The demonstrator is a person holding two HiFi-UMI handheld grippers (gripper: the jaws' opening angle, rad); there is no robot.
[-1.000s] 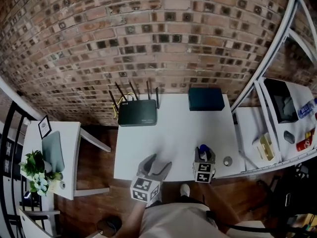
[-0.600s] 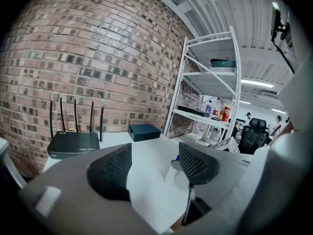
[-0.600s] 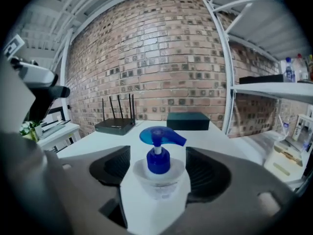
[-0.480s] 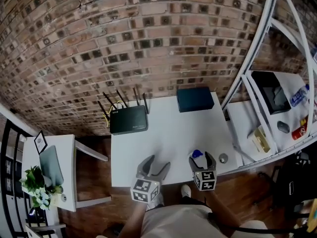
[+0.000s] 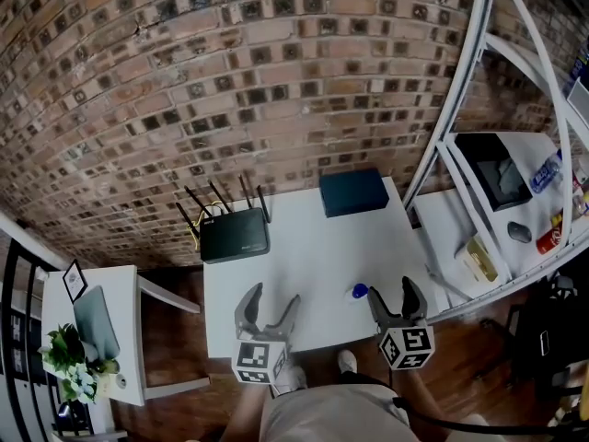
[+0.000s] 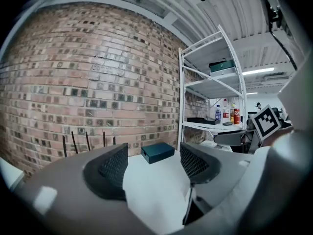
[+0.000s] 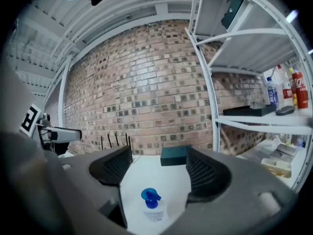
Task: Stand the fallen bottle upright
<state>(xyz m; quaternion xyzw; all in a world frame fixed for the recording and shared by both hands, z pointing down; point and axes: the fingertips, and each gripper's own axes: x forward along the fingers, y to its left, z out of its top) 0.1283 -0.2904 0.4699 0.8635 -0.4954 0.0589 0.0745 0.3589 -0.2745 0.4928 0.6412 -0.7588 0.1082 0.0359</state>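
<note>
The bottle [image 5: 359, 291], a small clear one with a blue pump top, stands upright on the white table [image 5: 304, 265] near its front edge. In the right gripper view the bottle [image 7: 153, 207] shows low between the jaws, and nothing touches it. My right gripper [image 5: 396, 300] is open, just right of the bottle and lifted off the table. My left gripper [image 5: 270, 304] is open too, above the table's front left part, with nothing between its fingers [image 6: 110, 168].
A black router [image 5: 235, 235] with antennas and a dark box [image 5: 354, 191] sit at the table's back, by the brick wall. A white shelf unit [image 5: 479, 247] with bottles and a tray stands at the right. A small side table [image 5: 101, 311] with a plant stands at the left.
My right gripper opened and let go of the bottle, then rose and drew back to the bottle's right. The left gripper also lifted. The bottle stays standing.
</note>
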